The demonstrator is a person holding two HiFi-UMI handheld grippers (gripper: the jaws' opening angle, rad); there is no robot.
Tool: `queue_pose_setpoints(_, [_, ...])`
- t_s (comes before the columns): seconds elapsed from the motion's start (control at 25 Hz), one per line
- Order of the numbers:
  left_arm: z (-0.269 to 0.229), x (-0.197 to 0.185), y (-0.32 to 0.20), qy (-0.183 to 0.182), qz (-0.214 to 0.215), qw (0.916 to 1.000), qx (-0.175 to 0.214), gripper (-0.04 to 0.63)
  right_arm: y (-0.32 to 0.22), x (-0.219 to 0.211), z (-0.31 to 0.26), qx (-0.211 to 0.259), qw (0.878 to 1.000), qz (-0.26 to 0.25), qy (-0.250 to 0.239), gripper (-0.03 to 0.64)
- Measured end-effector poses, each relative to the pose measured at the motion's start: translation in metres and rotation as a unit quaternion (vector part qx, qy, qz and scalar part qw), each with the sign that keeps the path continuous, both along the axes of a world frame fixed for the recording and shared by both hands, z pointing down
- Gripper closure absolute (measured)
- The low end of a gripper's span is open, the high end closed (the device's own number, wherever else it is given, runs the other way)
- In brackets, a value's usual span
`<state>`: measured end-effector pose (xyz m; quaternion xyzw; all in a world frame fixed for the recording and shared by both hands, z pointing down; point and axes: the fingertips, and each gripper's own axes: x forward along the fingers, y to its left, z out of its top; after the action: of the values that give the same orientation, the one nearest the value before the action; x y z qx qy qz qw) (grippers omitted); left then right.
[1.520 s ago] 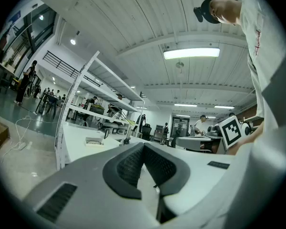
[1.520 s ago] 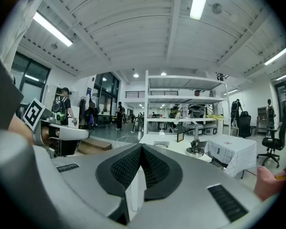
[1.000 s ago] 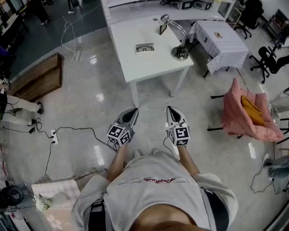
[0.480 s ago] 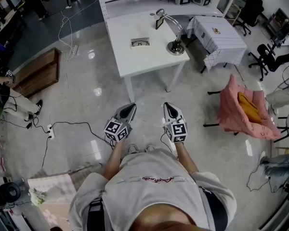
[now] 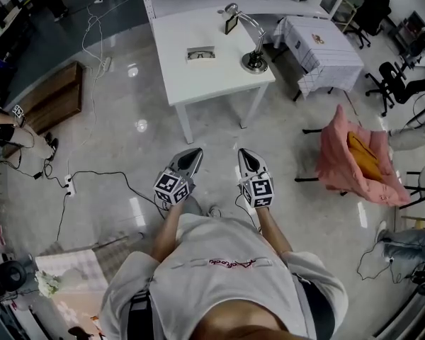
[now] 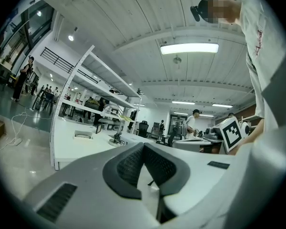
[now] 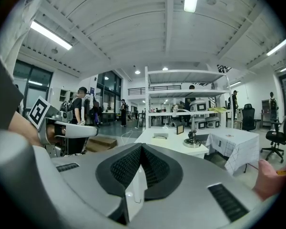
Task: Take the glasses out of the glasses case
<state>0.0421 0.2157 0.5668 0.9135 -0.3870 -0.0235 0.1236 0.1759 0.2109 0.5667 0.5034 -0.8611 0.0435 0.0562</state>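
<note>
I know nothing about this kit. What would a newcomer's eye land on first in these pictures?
First come the two grey grippers the person holds out in front, the left gripper and the right gripper, both shut and empty. Ahead of them stands a white table with a glasses case and a desk lamp on it. A pink cloth stands out at the right.
</note>
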Motion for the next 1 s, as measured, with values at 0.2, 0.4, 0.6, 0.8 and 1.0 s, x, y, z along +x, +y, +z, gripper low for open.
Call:
queue_pose_setpoints(0.2, [0.005, 0.001, -0.011, 0.002, -0.003, 1.0, -0.002, 0.571, -0.014, -0.002, 0.0, 0.003, 1.0, -0.003, -0.002, 0.62])
queue_pose_setpoints(0.4, [0.01, -0.005, -0.032, 0.004, -0.007, 1.0, -0.004, 0.571, -0.036, -0.009, 0.004, 0.002, 1.0, -0.006, -0.002, 0.62])
queue_pose_setpoints(0.6, [0.014, -0.01, -0.066, 0.008, 0.001, 0.9999, -0.007, 0.571, -0.067, -0.016, 0.009, -0.002, 1.0, 0.0, -0.001, 0.62])
queue_pose_setpoints(0.8, [0.011, -0.02, -0.11, 0.013, 0.009, 0.9999, -0.005, 0.57, -0.109, -0.028, 0.009, -0.005, 1.0, 0.008, 0.004, 0.62])
queue_pose_setpoints(1.0, [0.004, -0.033, -0.155, 0.018, 0.018, 0.9997, -0.004, 0.57, -0.15, -0.043, 0.001, -0.004, 1.0, 0.014, 0.007, 0.62])
